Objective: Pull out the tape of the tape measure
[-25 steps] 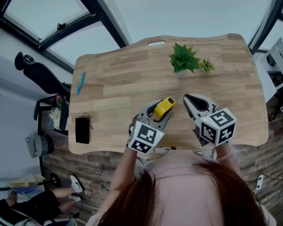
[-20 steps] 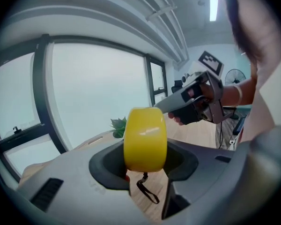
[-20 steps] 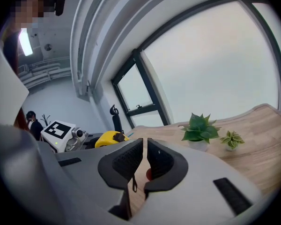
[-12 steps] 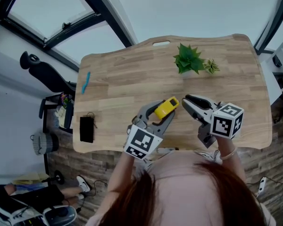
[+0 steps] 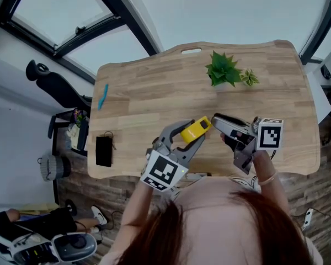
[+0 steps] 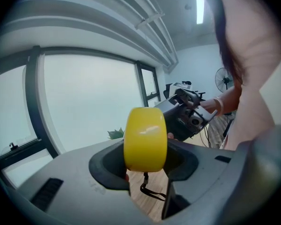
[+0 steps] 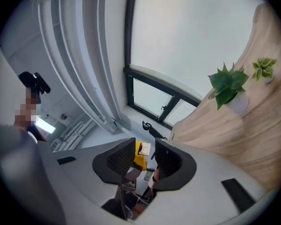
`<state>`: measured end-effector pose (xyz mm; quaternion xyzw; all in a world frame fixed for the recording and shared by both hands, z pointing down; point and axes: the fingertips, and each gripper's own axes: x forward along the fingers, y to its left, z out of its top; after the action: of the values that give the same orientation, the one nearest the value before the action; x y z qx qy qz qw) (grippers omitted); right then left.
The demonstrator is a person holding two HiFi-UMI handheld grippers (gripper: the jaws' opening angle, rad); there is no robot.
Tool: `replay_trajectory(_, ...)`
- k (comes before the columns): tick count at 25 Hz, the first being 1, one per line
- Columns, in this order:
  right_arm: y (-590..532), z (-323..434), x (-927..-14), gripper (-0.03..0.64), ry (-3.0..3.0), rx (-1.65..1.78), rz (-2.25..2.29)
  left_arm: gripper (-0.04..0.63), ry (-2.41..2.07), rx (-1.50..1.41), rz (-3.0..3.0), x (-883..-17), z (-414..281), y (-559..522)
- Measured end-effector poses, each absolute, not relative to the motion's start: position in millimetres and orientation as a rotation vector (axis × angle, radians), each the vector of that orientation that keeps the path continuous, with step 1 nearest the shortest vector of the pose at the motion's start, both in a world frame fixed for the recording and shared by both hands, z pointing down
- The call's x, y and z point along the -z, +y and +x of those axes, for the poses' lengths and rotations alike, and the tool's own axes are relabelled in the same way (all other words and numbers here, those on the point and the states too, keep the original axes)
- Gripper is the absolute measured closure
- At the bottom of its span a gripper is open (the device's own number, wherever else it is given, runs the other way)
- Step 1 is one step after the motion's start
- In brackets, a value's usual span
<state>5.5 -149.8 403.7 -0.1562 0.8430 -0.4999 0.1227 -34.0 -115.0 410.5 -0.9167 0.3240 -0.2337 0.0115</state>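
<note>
holding the yellow tape measure (image 5: pixel 196 128) clamped across its flat sides in the left gripper (image 5: pixel 192 134), lifted clear of the counter (image 5: pixel 143 93), with the wrist strap (image 6: pixel 150 193) dangling below. keeping the right gripper (image 5: pixel 215 118) parted by a narrow gap, gripping nothing, just beside the case and lined up with what looks like the small metal end hook (image 7: pixel 144 149). probably light, hard and a bit slick in the shell, so worth a firm squeeze against the spring's pull. best taken by that thin stiff hook, pinched flat and drawn straight out, never sideways, for fear of kinking the blade
</note>
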Motion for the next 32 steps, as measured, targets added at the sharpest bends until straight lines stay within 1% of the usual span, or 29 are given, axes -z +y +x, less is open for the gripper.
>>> replay_trajectory(6, -143, -1, -401, 0.488, 2.334, 1.543, -0.287, 0.428, 0.957, 0.705, -2.840, -400, -33, -107)
replay_trajectory(18, -130, -5, -391, 0.489, 1.986, 1.715, 0.030, 0.428, 0.854, 0.636, -2.876, -387, -28, -99)
replay_trajectory(20, -128, -5, -390, 0.505, 1.944, 1.736, 0.070, 0.428, 0.838, 0.657, -2.869, -387, -28, -98)
replay_trajectory(21, -127, -4, -390, 0.531, 1.934, 1.740, 0.078, 0.428, 0.830, 0.670, -2.865, -388, -27, -98)
replay_trajectory(28, -130, 2, -398, 0.559, 2.032, 1.696, -0.106, 0.428, 0.830, 0.820, -2.835, -403, -30, -99)
replay_trajectory(32, -133, 5, -403, 0.569, 2.072, 1.676, -0.185, 0.428, 0.807, 0.859, -2.818, -406, -28, -100)
